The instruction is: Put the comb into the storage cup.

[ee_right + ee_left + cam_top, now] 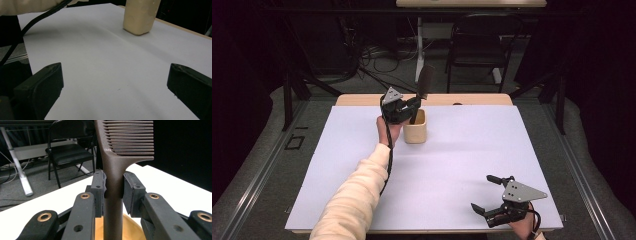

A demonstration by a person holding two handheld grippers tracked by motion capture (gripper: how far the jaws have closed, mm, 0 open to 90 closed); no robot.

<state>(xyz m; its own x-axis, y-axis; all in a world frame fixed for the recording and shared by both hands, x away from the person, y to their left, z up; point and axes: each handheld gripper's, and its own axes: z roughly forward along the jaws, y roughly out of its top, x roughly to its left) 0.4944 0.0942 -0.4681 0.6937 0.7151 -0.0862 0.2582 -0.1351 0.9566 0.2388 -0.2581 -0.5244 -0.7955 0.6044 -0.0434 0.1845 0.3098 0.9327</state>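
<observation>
Tan holder cup [416, 131] sits at the far-left part of the white table [462, 165], upright, open top. Contents: the lower end of a dark brown comb [424, 86]'s handle goes down into it; nothing else visible inside, though the interior is mostly hidden.

Left gripper [412, 106] is clamped on the comb handle, directly above the cup rim. In the left gripper view the two pads press the handle [113, 195] from both sides, just below where the toothed head [130, 137] starts. Cup interior [130, 230] shows right under the jaws.

Comb orientation: long axis near vertical, leaning slightly right in the high view. Head up, handle down. In the left gripper view the teeth run out sideways to the right, stacked level.

Right gripper [489, 194] rests at the near-right corner of the table, well apart from cup and comb. Jaws spread wide, nothing between them; bare table [112, 75] shows in the gap, cup [140, 16] far off.
</observation>
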